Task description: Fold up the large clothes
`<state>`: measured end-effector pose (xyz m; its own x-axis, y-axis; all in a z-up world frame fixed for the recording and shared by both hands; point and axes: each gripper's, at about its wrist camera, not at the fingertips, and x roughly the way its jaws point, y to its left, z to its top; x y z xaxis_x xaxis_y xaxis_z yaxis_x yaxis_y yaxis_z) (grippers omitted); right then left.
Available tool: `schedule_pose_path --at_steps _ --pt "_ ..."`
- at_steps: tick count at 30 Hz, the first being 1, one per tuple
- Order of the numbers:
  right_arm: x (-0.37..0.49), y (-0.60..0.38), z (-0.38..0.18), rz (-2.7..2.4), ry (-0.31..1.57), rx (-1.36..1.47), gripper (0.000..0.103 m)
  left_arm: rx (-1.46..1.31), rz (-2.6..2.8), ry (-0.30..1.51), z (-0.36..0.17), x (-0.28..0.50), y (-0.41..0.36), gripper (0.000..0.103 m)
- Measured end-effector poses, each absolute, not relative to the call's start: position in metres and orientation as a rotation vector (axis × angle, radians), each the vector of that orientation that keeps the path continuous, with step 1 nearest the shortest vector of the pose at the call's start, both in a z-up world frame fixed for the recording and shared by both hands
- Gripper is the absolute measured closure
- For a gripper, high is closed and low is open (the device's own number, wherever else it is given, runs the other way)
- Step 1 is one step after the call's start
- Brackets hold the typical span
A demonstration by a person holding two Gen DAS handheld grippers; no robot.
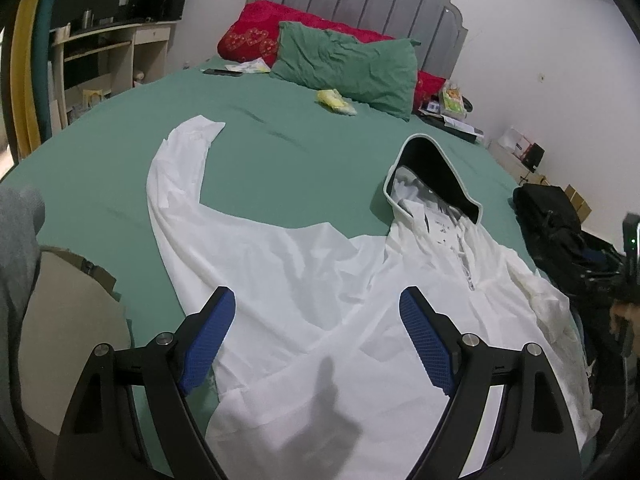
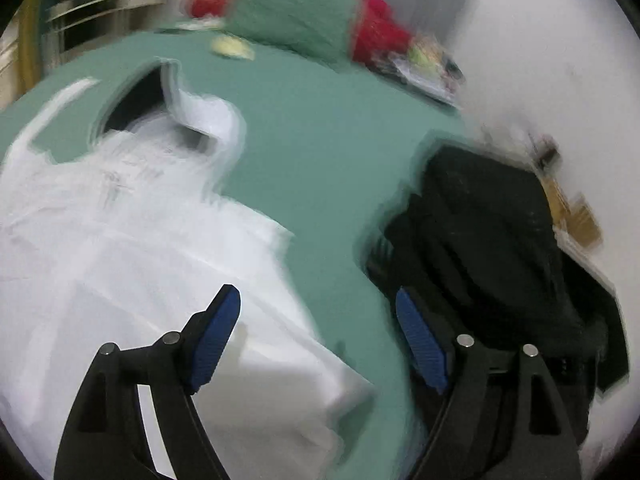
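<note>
A white hooded garment (image 1: 320,280) lies spread on the green bed sheet (image 1: 280,140), its dark-lined hood (image 1: 432,168) toward the headboard and one sleeve (image 1: 176,168) stretched up to the left. My left gripper (image 1: 318,300) is open and empty, hovering over the garment's body. In the blurred right wrist view the garment (image 2: 140,240) fills the left side. My right gripper (image 2: 318,300) is open and empty, above the garment's right edge and the sheet (image 2: 320,160).
A green pillow (image 1: 348,64) and red pillow (image 1: 256,36) lie at the headboard, with a yellow item (image 1: 336,100) and a remote (image 1: 222,72) near them. Dark clothing (image 2: 492,248) is piled at the bed's right edge. A desk (image 1: 112,52) stands far left.
</note>
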<state>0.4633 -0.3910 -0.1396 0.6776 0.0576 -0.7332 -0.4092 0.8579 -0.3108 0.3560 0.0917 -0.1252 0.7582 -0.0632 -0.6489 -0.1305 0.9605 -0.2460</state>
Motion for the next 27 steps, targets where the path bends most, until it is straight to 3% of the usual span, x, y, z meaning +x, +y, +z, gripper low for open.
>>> schedule_pose_path --at_steps 2,4,6,9,15,19,25,26,27 --pt "0.473 -0.342 -0.159 0.344 0.823 -0.533 0.023 -0.259 0.037 0.721 -0.126 0.358 0.090 0.016" --pt "0.489 -0.320 -0.182 0.341 0.888 -0.546 0.034 -0.234 0.035 0.742 -0.128 0.360 0.088 0.016" --pt "0.505 -0.318 -0.206 0.311 0.957 -0.554 0.098 -0.221 0.029 0.755 -0.129 0.361 0.088 0.016" --pt "0.506 -0.338 -0.193 0.299 0.948 -0.461 0.099 -0.220 0.022 0.771 -0.129 0.361 0.091 0.016" --pt "0.472 -0.336 -0.074 0.737 0.655 -0.162 0.099 -0.271 0.038 0.743 -0.119 0.353 0.110 0.016" --pt "0.457 -0.297 -0.028 1.067 0.611 -0.063 0.098 -0.305 0.077 0.714 -0.111 0.345 0.124 0.016" --pt "0.488 -0.204 -0.090 1.351 0.805 -0.131 0.098 -0.289 0.102 0.691 -0.105 0.340 0.127 0.016" --pt "0.495 -0.190 -0.109 1.301 0.830 -0.182 0.096 -0.287 0.098 0.695 -0.105 0.341 0.127 0.016" --pt "0.503 -0.181 -0.123 1.232 0.855 -0.252 0.086 -0.283 0.092 0.705 -0.107 0.343 0.126 0.016"
